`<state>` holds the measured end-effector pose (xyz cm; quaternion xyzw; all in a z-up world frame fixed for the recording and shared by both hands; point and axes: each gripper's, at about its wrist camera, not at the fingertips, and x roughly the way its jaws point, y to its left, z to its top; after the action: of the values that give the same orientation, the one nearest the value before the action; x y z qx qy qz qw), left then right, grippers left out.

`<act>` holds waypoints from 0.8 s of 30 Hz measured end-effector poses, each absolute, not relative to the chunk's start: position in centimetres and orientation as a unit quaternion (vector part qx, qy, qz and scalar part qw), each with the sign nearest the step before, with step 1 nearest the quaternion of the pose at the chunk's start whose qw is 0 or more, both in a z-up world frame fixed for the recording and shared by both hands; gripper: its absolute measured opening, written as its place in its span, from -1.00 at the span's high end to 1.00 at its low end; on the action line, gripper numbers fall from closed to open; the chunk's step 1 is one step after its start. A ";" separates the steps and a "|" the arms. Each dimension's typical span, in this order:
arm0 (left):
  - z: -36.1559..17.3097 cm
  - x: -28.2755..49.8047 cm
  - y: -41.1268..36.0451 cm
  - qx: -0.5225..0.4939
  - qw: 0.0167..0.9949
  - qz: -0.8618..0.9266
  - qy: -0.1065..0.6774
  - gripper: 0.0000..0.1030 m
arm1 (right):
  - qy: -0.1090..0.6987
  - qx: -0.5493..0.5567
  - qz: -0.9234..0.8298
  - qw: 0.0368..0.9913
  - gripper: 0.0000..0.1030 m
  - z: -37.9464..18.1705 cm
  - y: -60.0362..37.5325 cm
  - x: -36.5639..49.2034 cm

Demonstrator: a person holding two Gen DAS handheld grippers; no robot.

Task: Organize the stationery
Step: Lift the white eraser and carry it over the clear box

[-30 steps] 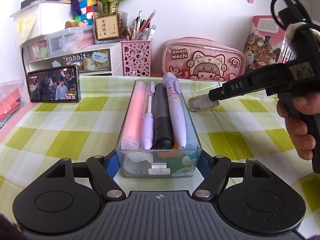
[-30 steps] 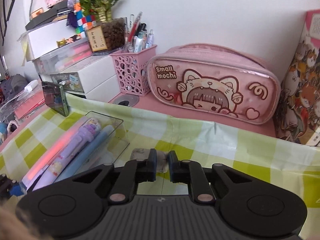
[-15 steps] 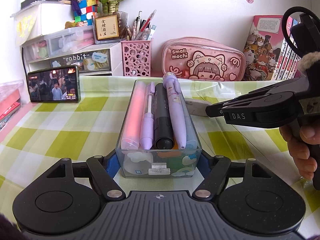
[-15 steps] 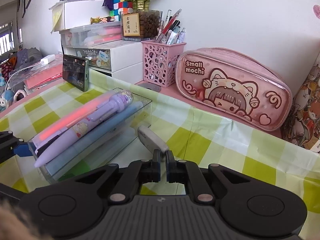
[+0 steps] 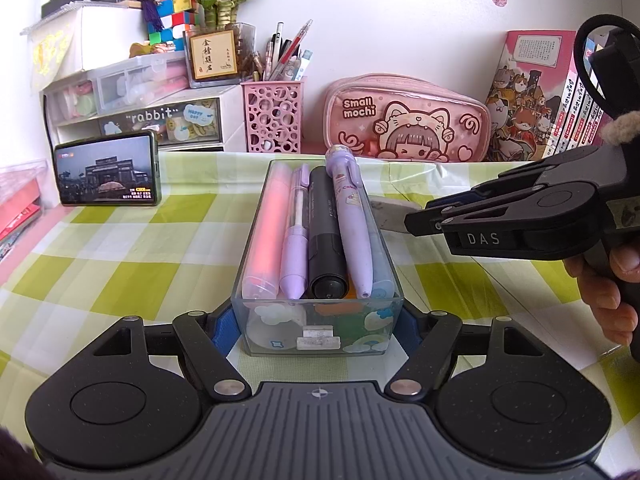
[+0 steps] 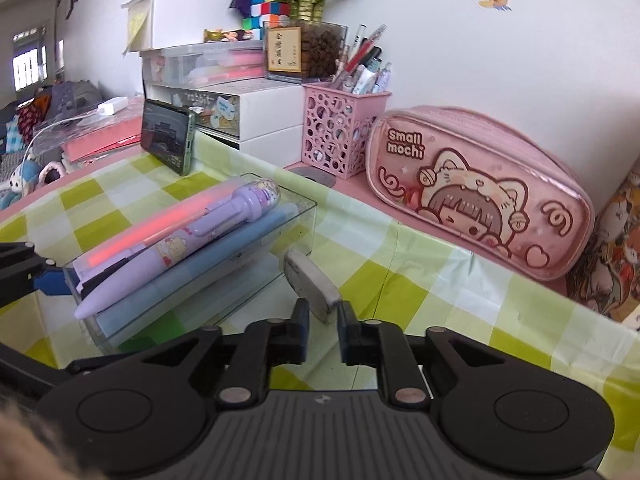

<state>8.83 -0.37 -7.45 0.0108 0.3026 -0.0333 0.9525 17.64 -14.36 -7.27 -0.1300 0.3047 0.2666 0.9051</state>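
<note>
A clear plastic box (image 5: 320, 320) holds several pens, among them a purple pen (image 5: 348, 216) and a pink marker (image 5: 266, 224). My left gripper (image 5: 316, 326) is shut on the near end of the box. The box also shows in the right wrist view (image 6: 224, 280). A grey-white eraser (image 6: 312, 284) lies on the checked cloth just right of the box, and shows in the left wrist view (image 5: 388, 214). My right gripper (image 6: 323, 322) is open, with its jaws on either side of the eraser's near end.
A pink pencil case (image 5: 408, 120), a pink pen holder (image 5: 272, 120), white drawers (image 5: 152, 116) and books (image 5: 536, 104) stand along the back wall. A phone (image 5: 106, 170) stands at the left. The green checked cloth (image 5: 120, 264) covers the table.
My right gripper has swung down towards the eraser beside the box and its jaws have opened around the eraser's near end. The left gripper and box have not moved.
</note>
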 end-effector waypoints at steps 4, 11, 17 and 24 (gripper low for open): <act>-7.4 8.8 -0.4 0.011 0.952 -0.033 0.303 -0.42 | 0.309 -0.130 0.276 0.901 0.25 -7.4 -14.6 18.7; -7.4 8.8 -0.4 0.011 0.952 -0.034 0.303 -0.42 | 0.307 -0.083 0.292 0.902 0.29 -7.6 -15.4 18.5; -7.5 8.8 -0.4 0.011 0.952 -0.034 0.303 -0.42 | 0.279 -0.103 0.272 0.915 0.29 -5.5 -15.4 17.9; -7.5 8.8 -0.4 0.011 0.952 -0.034 0.303 -0.42 | 0.262 -0.111 0.268 0.921 0.29 -4.0 -15.0 17.8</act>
<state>8.82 -0.36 -7.45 0.0109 0.3025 -0.0338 0.9525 17.78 -15.04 -3.99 -0.1112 0.2617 0.2681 0.9205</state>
